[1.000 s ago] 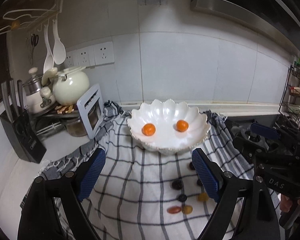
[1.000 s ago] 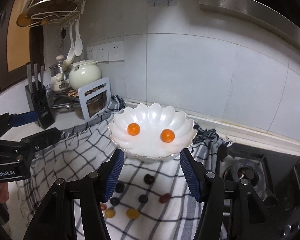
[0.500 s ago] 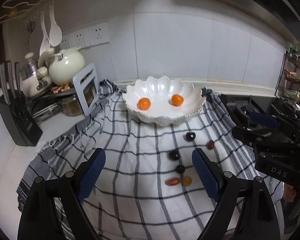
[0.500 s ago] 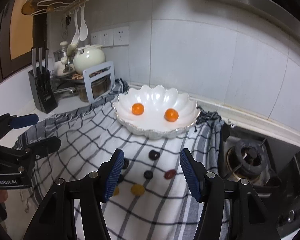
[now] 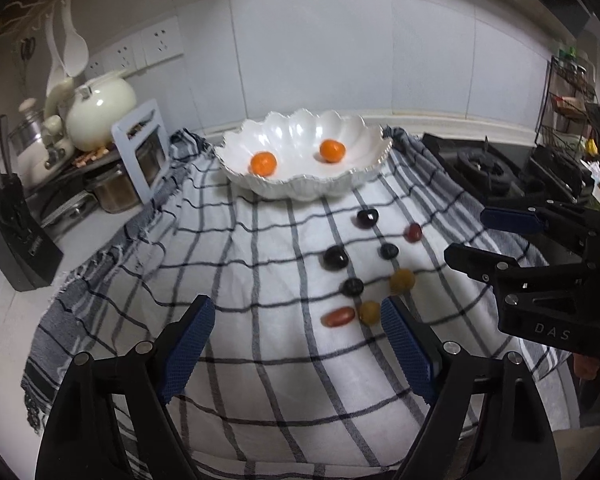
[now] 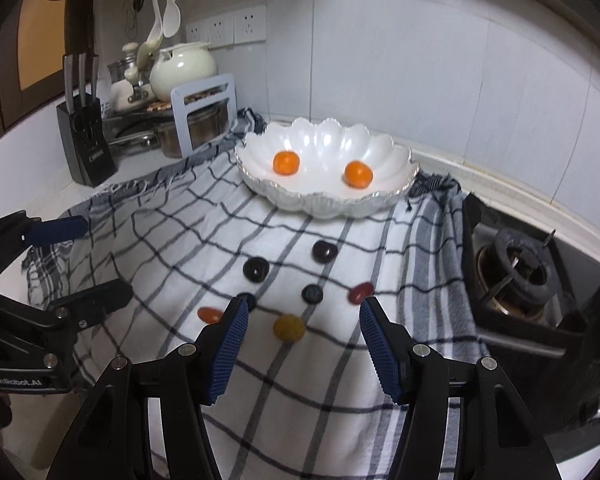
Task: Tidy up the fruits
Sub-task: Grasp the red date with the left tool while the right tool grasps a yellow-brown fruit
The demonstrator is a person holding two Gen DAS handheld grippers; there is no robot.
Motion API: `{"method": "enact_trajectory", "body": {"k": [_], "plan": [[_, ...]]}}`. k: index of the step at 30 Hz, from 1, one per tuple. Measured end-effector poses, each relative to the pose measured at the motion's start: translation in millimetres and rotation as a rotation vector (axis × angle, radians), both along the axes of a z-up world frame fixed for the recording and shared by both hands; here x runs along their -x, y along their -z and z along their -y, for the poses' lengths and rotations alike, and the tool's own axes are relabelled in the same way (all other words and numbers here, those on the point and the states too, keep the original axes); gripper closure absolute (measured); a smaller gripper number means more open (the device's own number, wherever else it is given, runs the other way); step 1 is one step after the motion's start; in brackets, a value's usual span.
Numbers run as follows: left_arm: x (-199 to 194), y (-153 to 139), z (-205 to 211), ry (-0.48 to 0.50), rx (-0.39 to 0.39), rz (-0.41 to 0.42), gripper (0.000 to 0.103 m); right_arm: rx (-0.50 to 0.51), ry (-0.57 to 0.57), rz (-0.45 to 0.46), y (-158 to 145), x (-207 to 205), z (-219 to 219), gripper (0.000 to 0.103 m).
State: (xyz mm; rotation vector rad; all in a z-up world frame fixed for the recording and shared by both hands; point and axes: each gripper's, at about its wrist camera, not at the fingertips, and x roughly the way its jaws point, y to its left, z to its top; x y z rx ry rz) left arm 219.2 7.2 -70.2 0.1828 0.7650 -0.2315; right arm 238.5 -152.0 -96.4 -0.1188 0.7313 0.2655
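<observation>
- My left tongs point(image 5: 296, 340) were spread with nothing between them, their jaws closing a little, above the checked cloth point(image 5: 260, 360).
- My right tongs point(image 6: 300, 338) stood parted and empty over a yellow fruit point(image 6: 288, 327).
- Two orange fruits point(image 5: 263, 163) lay apart in the white scalloped bowl point(image 5: 364, 172).
- Dark, red and yellow small fruits point(image 5: 335, 258) lay scattered on the cloth before the bowl, on the table.
</observation>
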Motion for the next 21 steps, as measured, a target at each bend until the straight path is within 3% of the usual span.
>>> {"method": "enact_trajectory", "body": {"k": [21], "plan": [[-32,68,12,0.111,-0.034,-0.119,0.042,0.014,0.004,-0.098,54,-22,-12,0.044]]}}
